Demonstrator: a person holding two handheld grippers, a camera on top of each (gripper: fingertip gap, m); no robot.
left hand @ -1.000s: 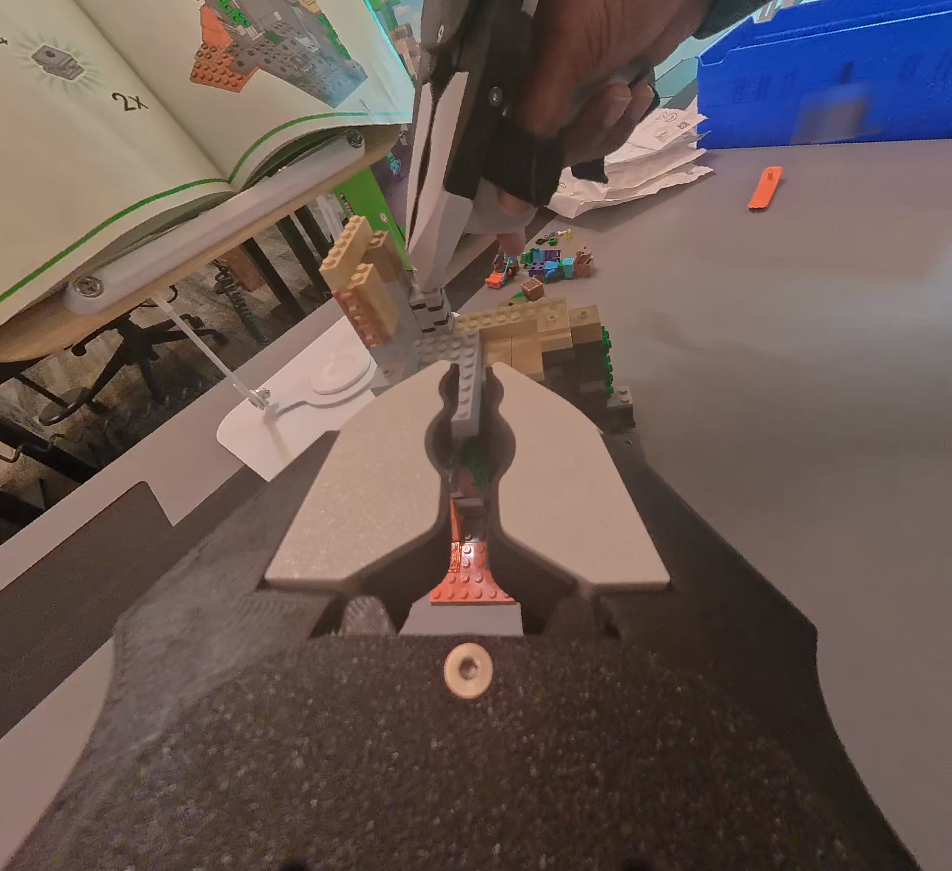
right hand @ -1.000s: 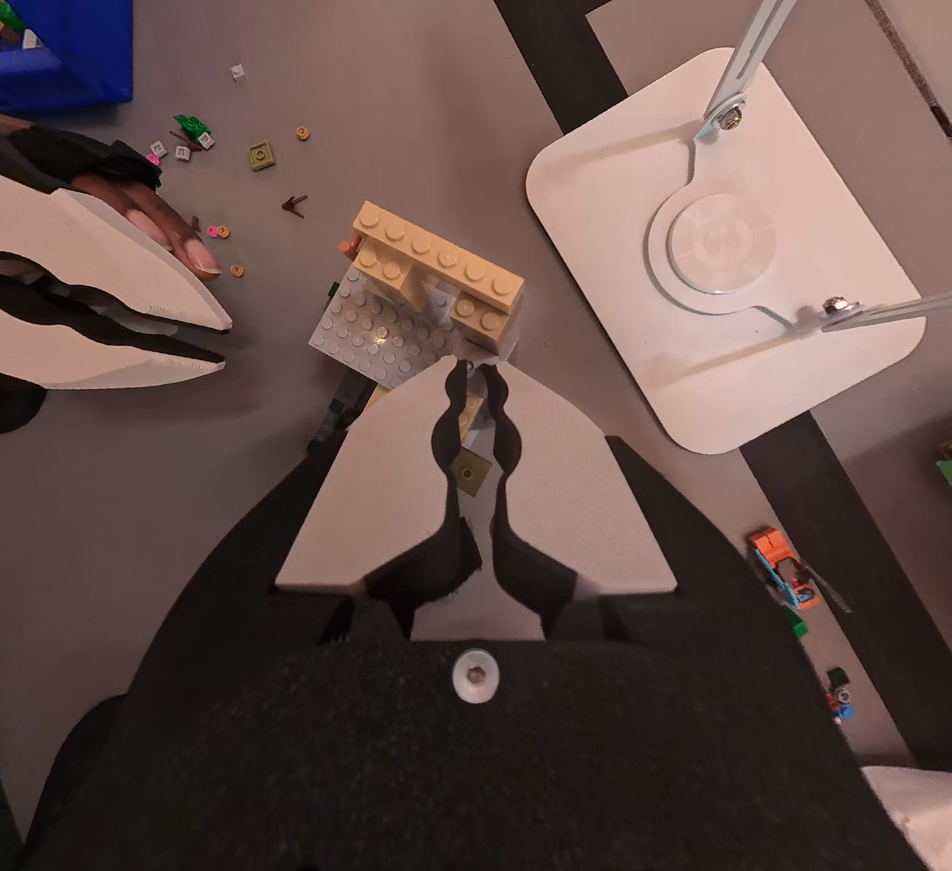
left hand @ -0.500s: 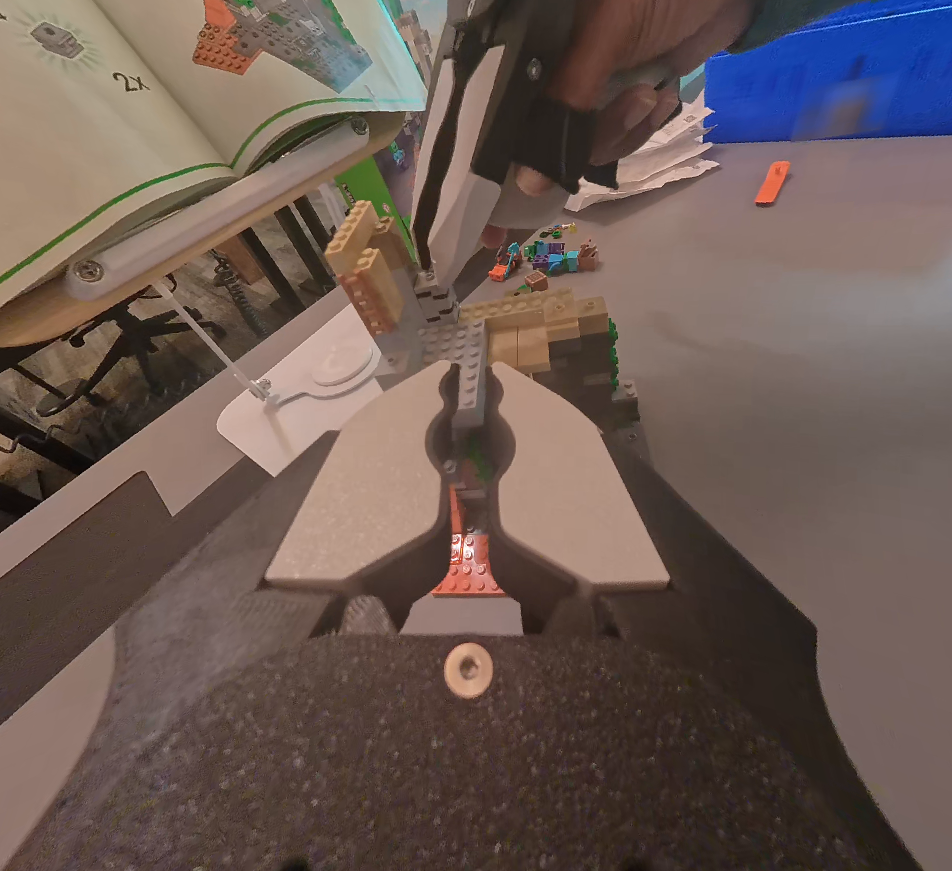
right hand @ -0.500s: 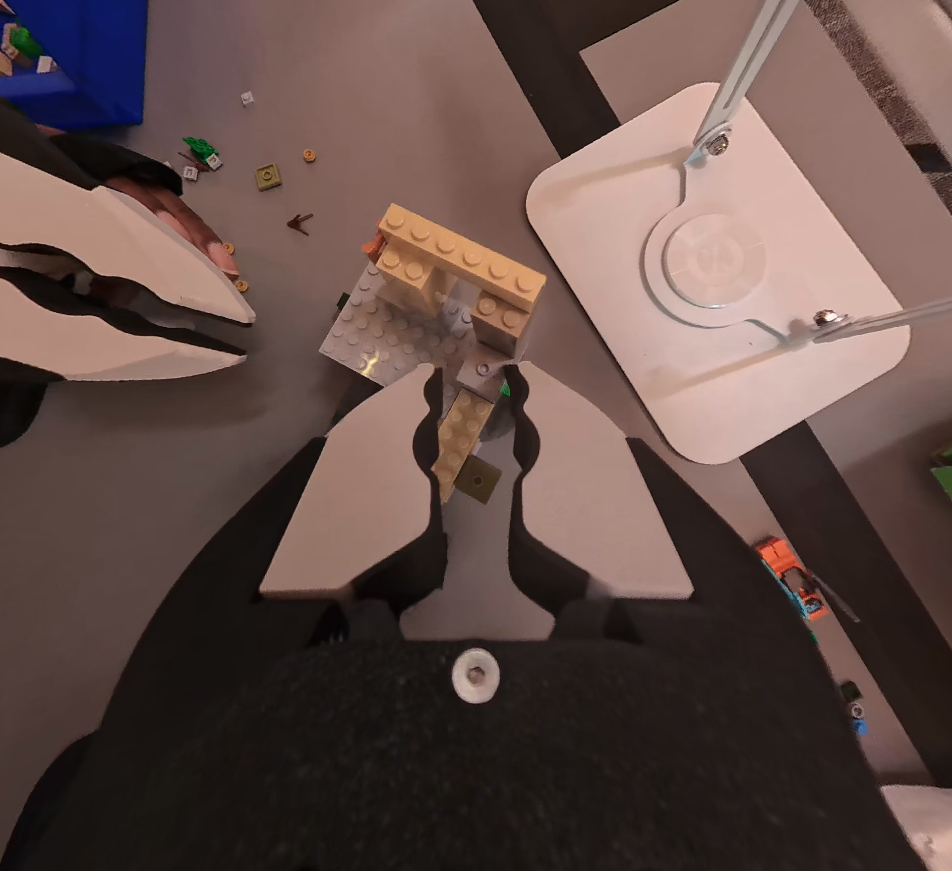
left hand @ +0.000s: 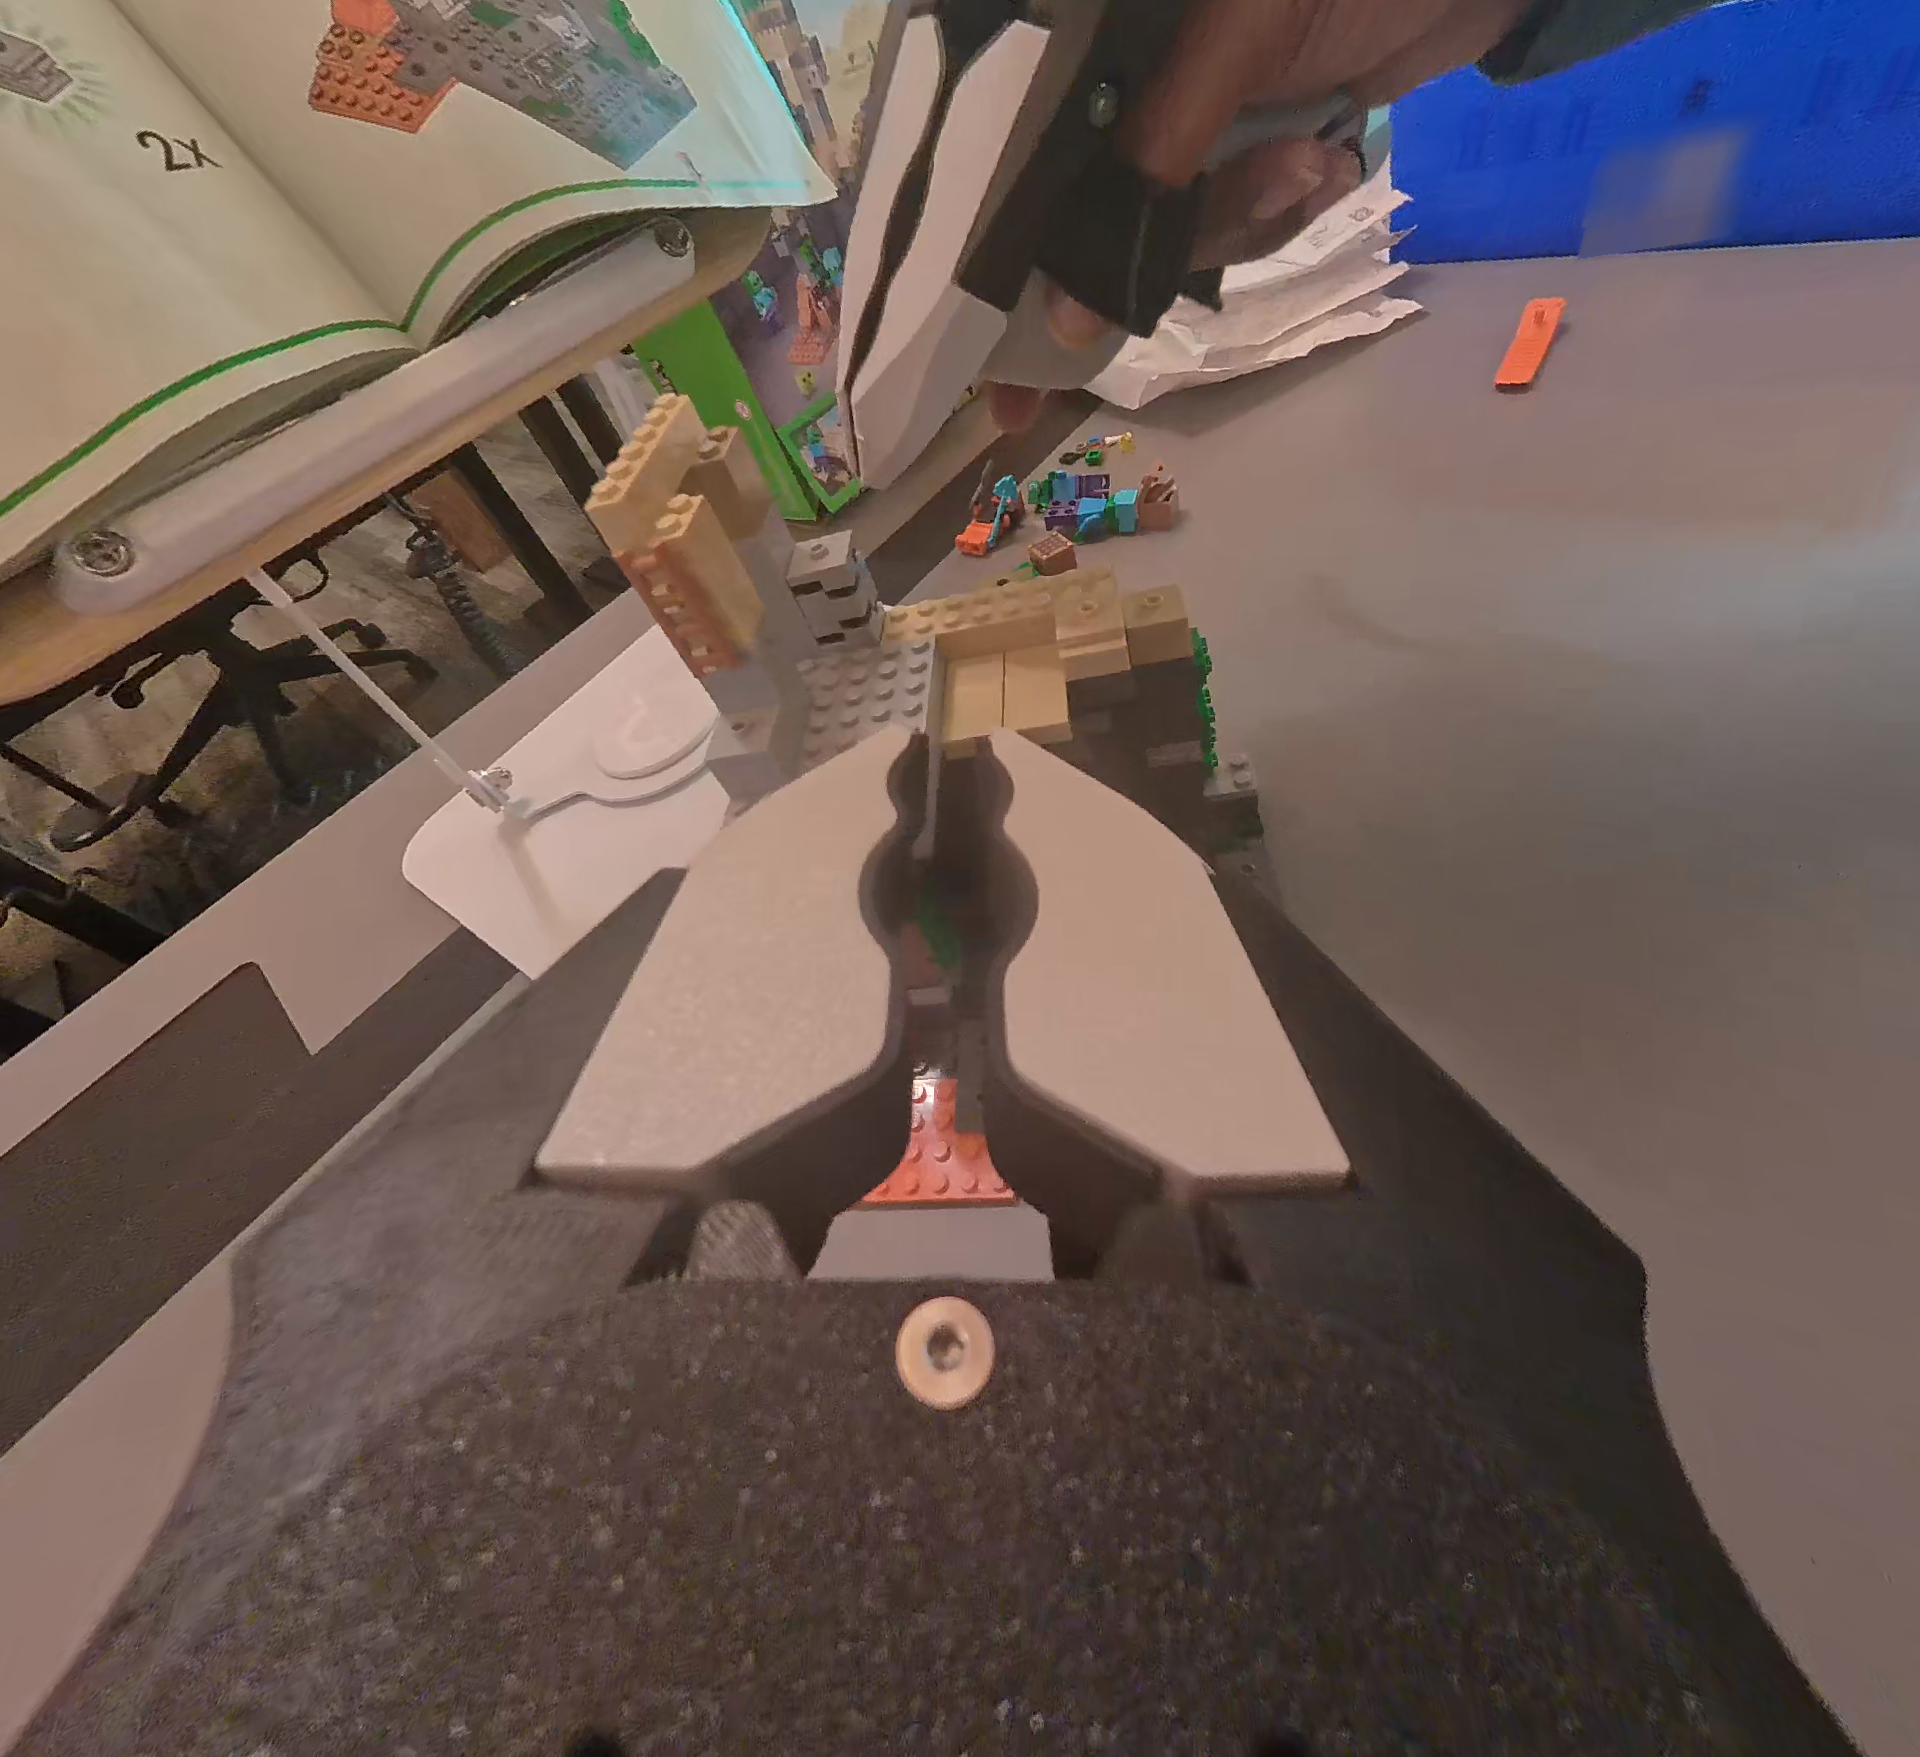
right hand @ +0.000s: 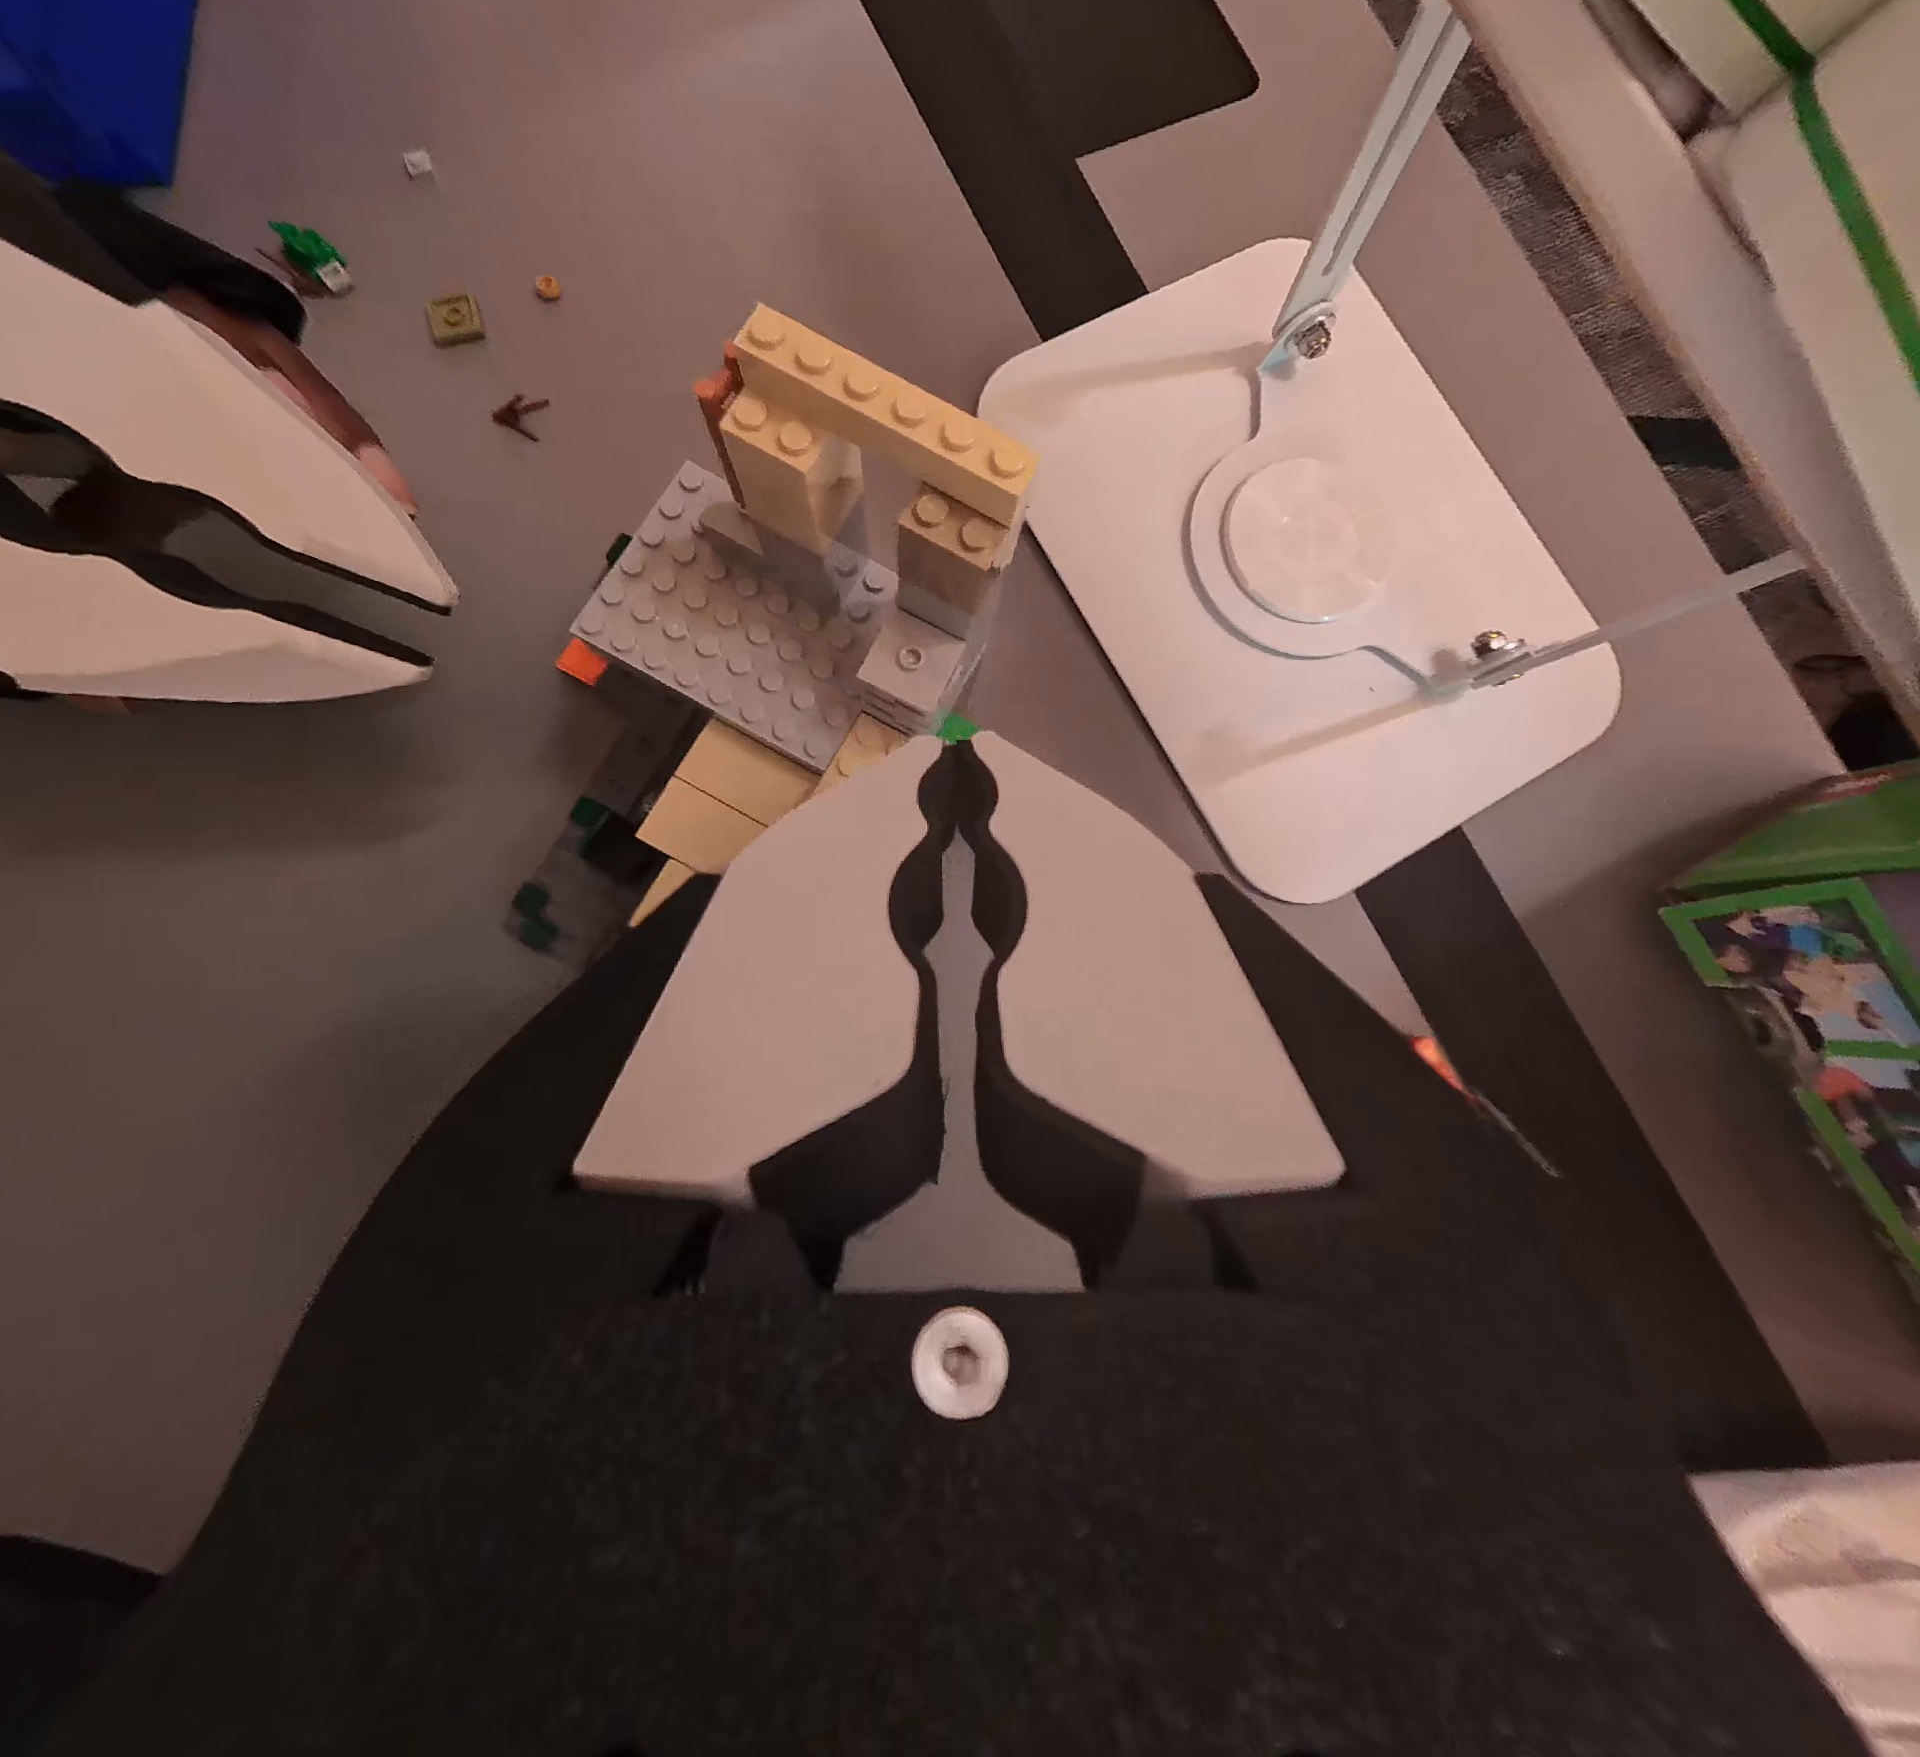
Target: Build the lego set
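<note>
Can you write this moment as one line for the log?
right gripper: shut, empty, above lego model | left gripper: narrow gap, grip unclear | instruction booklet: open

A blue plastic bin (left hand: pixel 1662 138) stands at the far edge of the grey tabletop (left hand: pixel 1558 668), with crumpled white papers (left hand: pixel 1278 305) just beside it. A white stand base (right hand: pixel 1299 564) sits at the tabletop's edge, thin metal rods rising from it. An office chair (left hand: pixel 239 668) stands on the floor beyond.
</note>
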